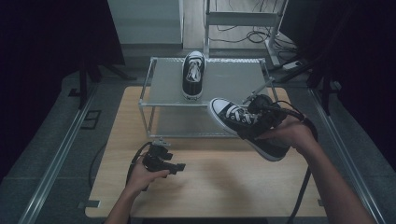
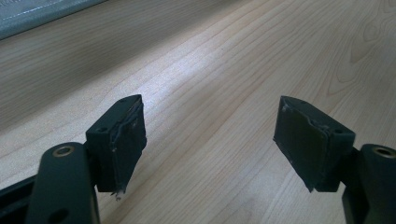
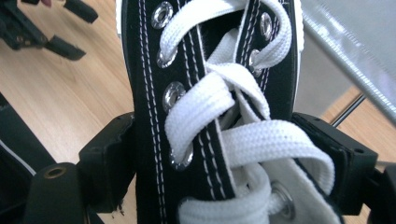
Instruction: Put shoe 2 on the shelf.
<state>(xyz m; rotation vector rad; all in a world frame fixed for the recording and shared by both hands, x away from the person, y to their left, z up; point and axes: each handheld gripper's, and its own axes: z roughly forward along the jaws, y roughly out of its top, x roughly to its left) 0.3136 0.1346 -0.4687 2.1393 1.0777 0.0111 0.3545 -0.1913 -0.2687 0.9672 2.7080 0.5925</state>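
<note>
Now the right gripper (image 1: 254, 122) clamps a black sneaker (image 1: 243, 126) across its laced top, held in the air just before the rack (image 1: 154, 100), toe tilted up, apparently clear of it. Left gripper (image 1: 169, 164) sits low over the table (image 1: 224, 186) nearer the person than the rack, jaws apart, nothing between them. A second sneaker (image 1: 193, 74) sits on the rack's top shelf.

Overhead view; two close gripper-mounted views
</note>
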